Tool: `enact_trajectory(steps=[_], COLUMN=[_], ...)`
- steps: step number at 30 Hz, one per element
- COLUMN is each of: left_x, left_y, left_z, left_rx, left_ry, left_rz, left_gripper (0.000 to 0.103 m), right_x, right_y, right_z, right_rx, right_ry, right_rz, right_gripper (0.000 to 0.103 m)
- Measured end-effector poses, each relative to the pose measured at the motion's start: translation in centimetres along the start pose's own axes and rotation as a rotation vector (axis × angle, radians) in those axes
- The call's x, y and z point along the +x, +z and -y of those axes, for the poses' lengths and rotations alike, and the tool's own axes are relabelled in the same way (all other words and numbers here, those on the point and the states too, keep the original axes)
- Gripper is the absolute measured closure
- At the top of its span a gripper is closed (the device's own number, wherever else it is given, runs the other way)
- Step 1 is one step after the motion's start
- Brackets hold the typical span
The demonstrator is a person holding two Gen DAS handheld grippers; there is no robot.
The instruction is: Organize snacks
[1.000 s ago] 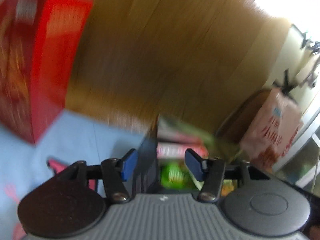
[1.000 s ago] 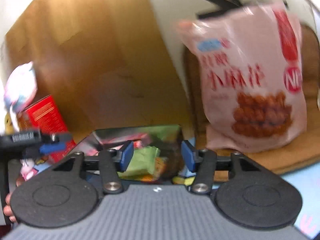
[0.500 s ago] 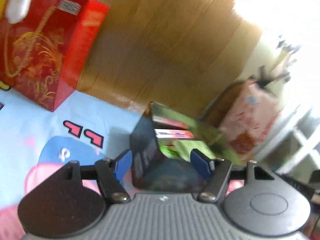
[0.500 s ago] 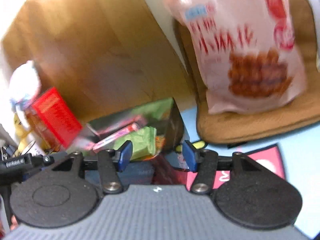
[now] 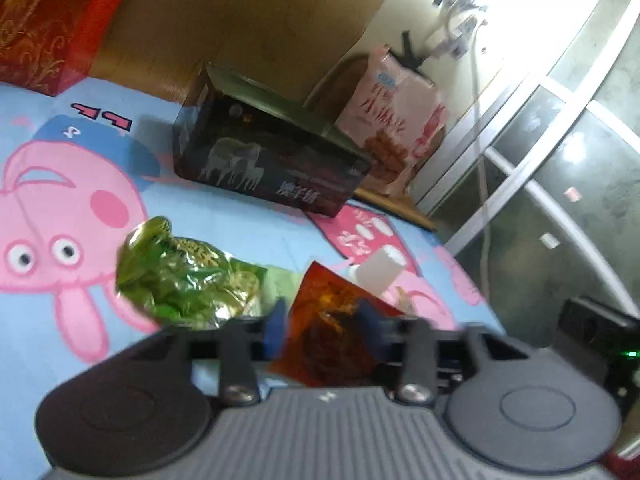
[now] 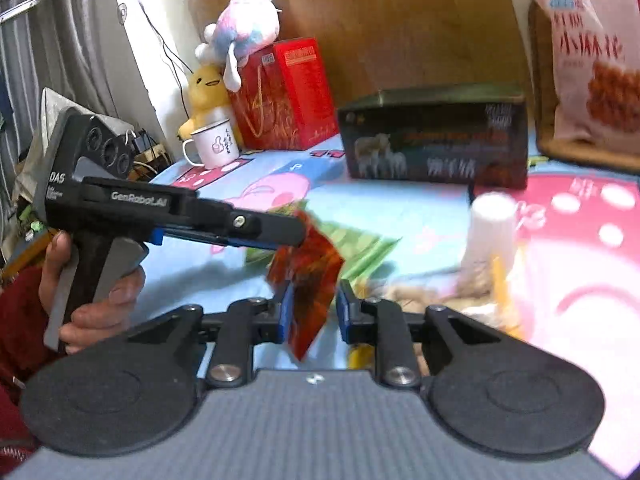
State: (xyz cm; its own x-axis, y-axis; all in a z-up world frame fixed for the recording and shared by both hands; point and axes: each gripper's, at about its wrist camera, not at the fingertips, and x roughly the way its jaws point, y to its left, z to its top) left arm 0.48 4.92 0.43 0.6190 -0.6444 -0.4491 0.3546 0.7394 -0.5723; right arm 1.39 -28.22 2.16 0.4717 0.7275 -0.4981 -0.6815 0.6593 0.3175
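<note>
Snack packet (image 5: 332, 340), the red-brown one, sat above the bed sheet (image 5: 240, 220) with my left gripper (image 5: 320, 326) pinching it and my right gripper (image 6: 310, 310) closing around it; both had just swung away from the dark box (image 5: 264, 168), so another snack comes next.

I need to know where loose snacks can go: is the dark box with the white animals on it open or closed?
Open. In the left wrist view the dark box stands on the mat with its lid flap raised behind the top opening. Its contents are too dark to tell.
</note>
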Motion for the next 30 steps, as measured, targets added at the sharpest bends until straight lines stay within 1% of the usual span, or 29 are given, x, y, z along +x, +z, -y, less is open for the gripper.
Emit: enact_trajectory(steps=[2, 4, 6, 7, 9, 10, 11, 12, 13, 14, 15, 16, 18, 19, 21, 22, 23, 24, 25, 26, 28, 30], left_x=[-1.6, -3.1, -3.7, -4.1, -4.8, -5.0, -5.3, -5.5, -5.8, -5.9, -6.0, -6.0, -5.8, -5.5, -4.7, -4.3, -4.0, -3.8, -3.8, -3.8, -4.0, -4.4], left_y=[-0.5, -1.5, -2.3, -2.6, -3.1, -3.1, -3.2, -3.2, -3.1, -3.0, -3.0, -2.9, -3.0, -3.0, -3.0, -3.1, -3.2, -3.3, -3.3, -3.4, -3.4, -3.3], left_z=[0.2, 0.4, 0.4, 0.5, 0.4, 0.1, -0.4, -0.9, -1.4, -1.8, -2.2, -2.4, -2.8, -3.0, -3.0, -3.0, -2.9, -2.9, -2.8, -2.8, -3.0, -3.5], left_rx=[-0.013, -0.015, -0.02, -0.017, -0.016, -0.03, -0.053, -0.079, -0.106, -0.127, -0.141, -0.152, -0.172, -0.182, -0.194, -0.197, -0.198, -0.196, -0.194, -0.197, -0.216, -0.247], left_ry=[-0.012, -0.021, -0.039, -0.03, 0.013, 0.032, 0.035, 0.035, 0.038, 0.044, 0.048, 0.047, 0.031, 0.017, -0.002, -0.005, -0.004, -0.006, -0.009, -0.013, -0.028, -0.049], left_rz=[0.017, 0.024, 0.013, 0.012, 0.021, 0.027, 0.031, 0.036, 0.04, 0.044, 0.046, 0.044, 0.027, 0.011, -0.016, -0.028, -0.036, -0.036, -0.033, -0.034, -0.031, -0.022], left_gripper=[0.079, 0.082, 0.082, 0.082, 0.079, 0.076, 0.075, 0.071, 0.065, 0.062, 0.059, 0.058, 0.052, 0.049, 0.046, 0.044, 0.044, 0.043, 0.04, 0.039, 0.031, 0.026], right_x=[0.0, 0.0, 0.7, 0.8, 1.4, 1.6, 1.9, 1.9, 2.0, 1.9, 1.7, 1.2, 0.5, 0.3, 0.4, 0.5, 0.7, 0.7, 1.1, 1.3, 1.8, 1.7], right_y=[-0.2, -0.5, -0.6, -0.7, -0.7, -0.6, -0.6, -0.7, -0.7, -0.9, -1.0, -1.2, -1.3, -1.4, -1.5, -1.6, -1.7, -1.8, -1.8, -1.9, -2.3, -2.7], right_z=[-0.8, -1.9, -2.4, -2.5, -2.3, -2.2, -1.7, -1.5, -0.9, -0.4, 0.0, -0.1, -1.0, -1.7, -2.6, -3.0, -3.2, -3.0, -2.8, -2.3, -0.8, 0.6], right_rx=[0.004, -0.002, 0.032, 0.055, 0.101, 0.131, 0.175, 0.207, 0.249, 0.282, 0.299, 0.283, 0.208, 0.155, 0.094, 0.082, 0.082, 0.098, 0.132, 0.173, 0.311, 0.433], right_ry=[0.04, 0.07, 0.105, 0.127, 0.154, 0.165, 0.17, 0.166, 0.15, 0.132, 0.108, 0.081, 0.043, 0.032, 0.038, 0.048, 0.064, 0.084, 0.107, 0.125, 0.169, 0.225], right_rz=[0.006, -0.003, -0.025, -0.024, -0.028, -0.035, -0.045, -0.051, -0.052, -0.048, -0.039, -0.027, -0.016, -0.02, -0.041, -0.052, -0.061, -0.067, -0.075, -0.085, -0.092, -0.082], right_gripper=[0.087, 0.087, 0.087, 0.087, 0.087, 0.087, 0.087, 0.087, 0.086, 0.084, 0.077, 0.073, 0.071, 0.063, 0.055, 0.056, 0.056, 0.063, 0.08, 0.087, 0.089, 0.09])
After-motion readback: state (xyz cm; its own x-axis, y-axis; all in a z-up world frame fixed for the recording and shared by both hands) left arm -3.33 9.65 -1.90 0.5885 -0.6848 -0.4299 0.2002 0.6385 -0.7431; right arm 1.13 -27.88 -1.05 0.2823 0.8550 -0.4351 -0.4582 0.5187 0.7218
